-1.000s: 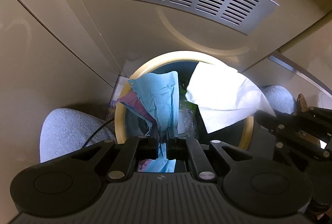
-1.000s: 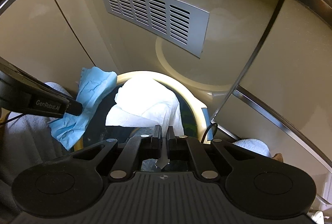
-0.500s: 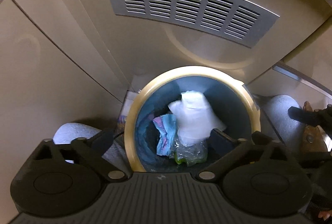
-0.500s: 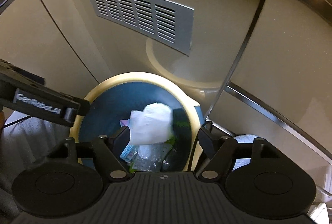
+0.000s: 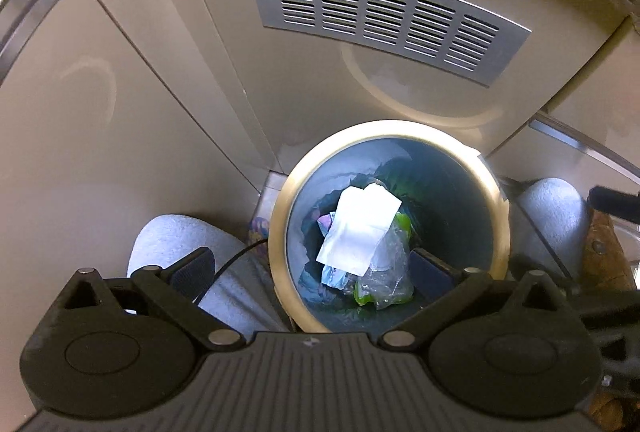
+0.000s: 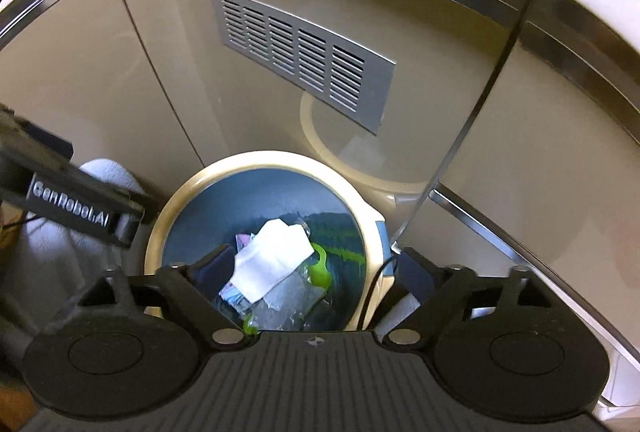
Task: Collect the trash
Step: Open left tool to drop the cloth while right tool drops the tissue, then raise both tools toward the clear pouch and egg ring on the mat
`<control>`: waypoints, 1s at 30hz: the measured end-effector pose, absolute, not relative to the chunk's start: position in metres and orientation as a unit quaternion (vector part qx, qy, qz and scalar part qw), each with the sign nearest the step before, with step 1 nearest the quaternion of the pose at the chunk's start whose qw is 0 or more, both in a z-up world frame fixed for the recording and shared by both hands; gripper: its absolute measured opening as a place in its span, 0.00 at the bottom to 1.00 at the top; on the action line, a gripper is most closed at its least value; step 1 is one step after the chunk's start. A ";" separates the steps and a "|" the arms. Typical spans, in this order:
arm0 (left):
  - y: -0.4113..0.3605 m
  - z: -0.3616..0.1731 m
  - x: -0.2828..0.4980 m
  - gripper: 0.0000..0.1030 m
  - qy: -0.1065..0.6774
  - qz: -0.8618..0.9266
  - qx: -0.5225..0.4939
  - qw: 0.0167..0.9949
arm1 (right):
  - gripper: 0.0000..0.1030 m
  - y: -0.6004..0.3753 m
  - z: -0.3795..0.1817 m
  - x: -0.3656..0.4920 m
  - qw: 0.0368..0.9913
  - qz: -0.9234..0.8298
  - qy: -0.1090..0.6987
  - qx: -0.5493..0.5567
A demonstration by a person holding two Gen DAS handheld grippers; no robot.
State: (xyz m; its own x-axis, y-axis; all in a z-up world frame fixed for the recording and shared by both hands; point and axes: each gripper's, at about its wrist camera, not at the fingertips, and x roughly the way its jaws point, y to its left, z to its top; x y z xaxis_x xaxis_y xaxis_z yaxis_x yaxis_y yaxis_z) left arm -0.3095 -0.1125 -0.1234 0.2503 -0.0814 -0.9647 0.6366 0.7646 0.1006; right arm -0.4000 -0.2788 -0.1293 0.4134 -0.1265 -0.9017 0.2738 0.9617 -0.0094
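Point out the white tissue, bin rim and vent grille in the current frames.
white tissue (image 5: 362,230): left wrist view, middle of the sheet.
bin rim (image 5: 280,232): left wrist view, left arc of the cream ring.
vent grille (image 6: 300,52): right wrist view, centre of the slotted panel.

The right gripper (image 6: 316,272) hangs over the round bin (image 6: 168,208), its jaws opening with nothing between them. A white paper (image 6: 272,260) lies inside the bin on clear plastic (image 6: 288,300).
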 end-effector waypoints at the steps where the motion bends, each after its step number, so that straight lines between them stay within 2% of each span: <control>1: -0.112 -0.122 -0.310 1.00 0.563 -0.239 0.246 0.752 | 0.89 -0.277 -0.128 -0.402 0.837 -0.117 0.529 0.067; 25: -0.110 -0.118 -0.322 1.00 0.559 -0.245 0.268 0.745 | 0.90 -0.264 -0.115 -0.409 0.853 -0.125 0.506 0.032; 30: -0.108 -0.093 -0.323 1.00 0.521 -0.256 0.260 0.772 | 0.90 -0.266 -0.101 -0.411 0.863 -0.133 0.486 0.029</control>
